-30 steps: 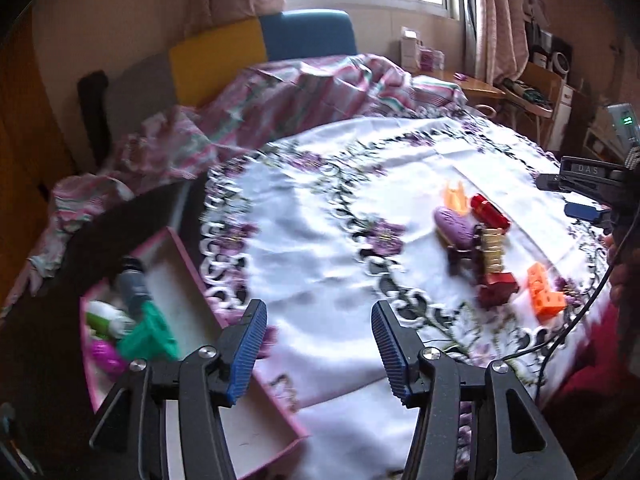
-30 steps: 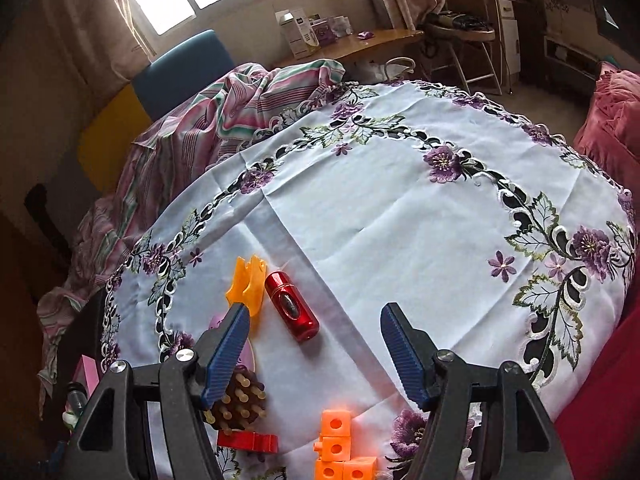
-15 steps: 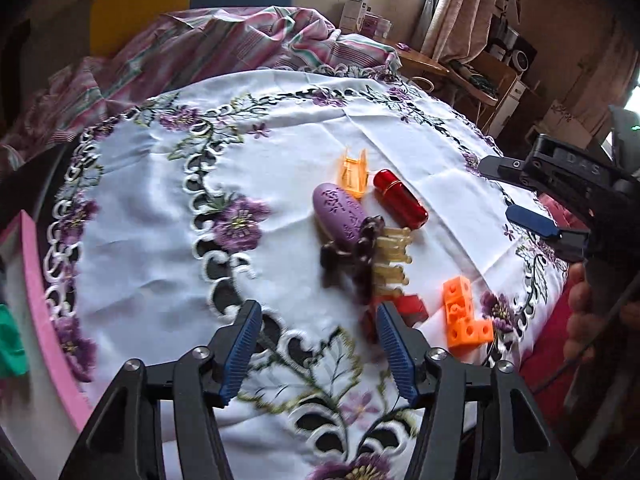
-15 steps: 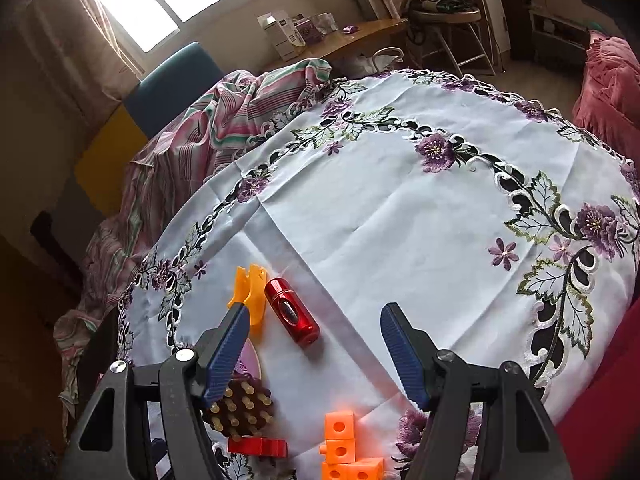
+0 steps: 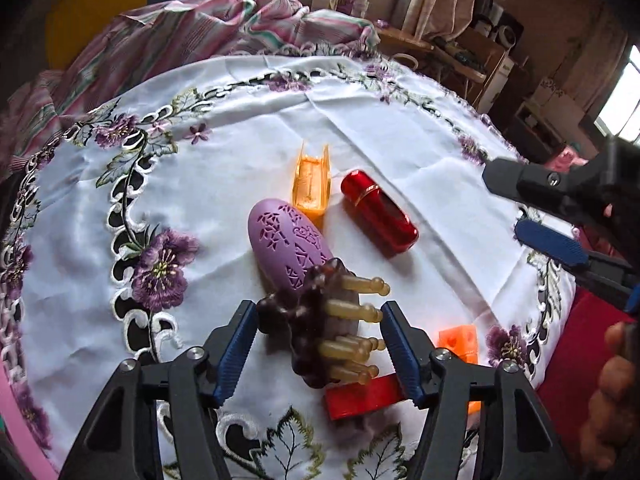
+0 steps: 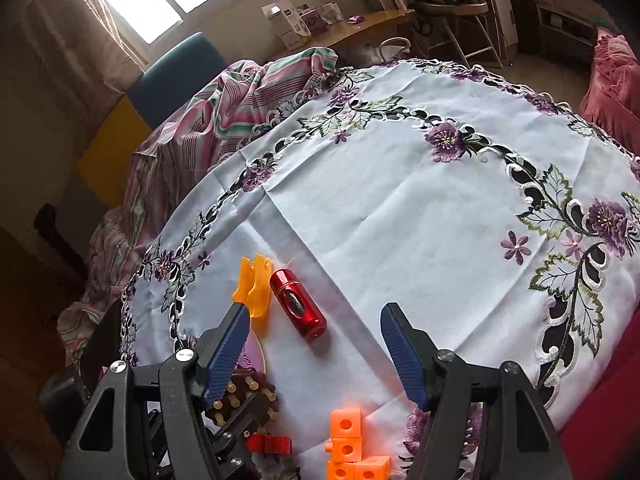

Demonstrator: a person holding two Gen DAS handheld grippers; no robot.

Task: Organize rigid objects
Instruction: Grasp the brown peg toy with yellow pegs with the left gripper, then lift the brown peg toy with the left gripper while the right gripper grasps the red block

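Observation:
A dark brown massage brush (image 5: 320, 320) with amber pegs lies on the white embroidered tablecloth (image 5: 240, 168), leaning against a purple egg-shaped case (image 5: 288, 240). My left gripper (image 5: 318, 352) is closing on the brush, its blue pads touching both sides. Beyond it lie an orange clip (image 5: 311, 188) and a red cylinder (image 5: 378, 214). A red block (image 5: 360, 398) and orange cubes (image 5: 458, 338) sit close by on the right. My right gripper (image 6: 314, 356) hovers open above the cloth with nothing between its fingers, near the red cylinder (image 6: 298, 304) and the orange cubes (image 6: 348, 440).
The rim of a pink tray (image 5: 16, 420) shows at the lower left. A striped cloth (image 5: 200, 28) is bunched at the table's far side, in front of a blue and yellow chair (image 6: 176, 76). A hand (image 5: 612, 380) holds the right gripper at the table's red edge.
My left gripper swung from the pink tray over to the cluster of objects, dropped lower, and its jaws narrowed around the brown brush. The right gripper stayed where it was.

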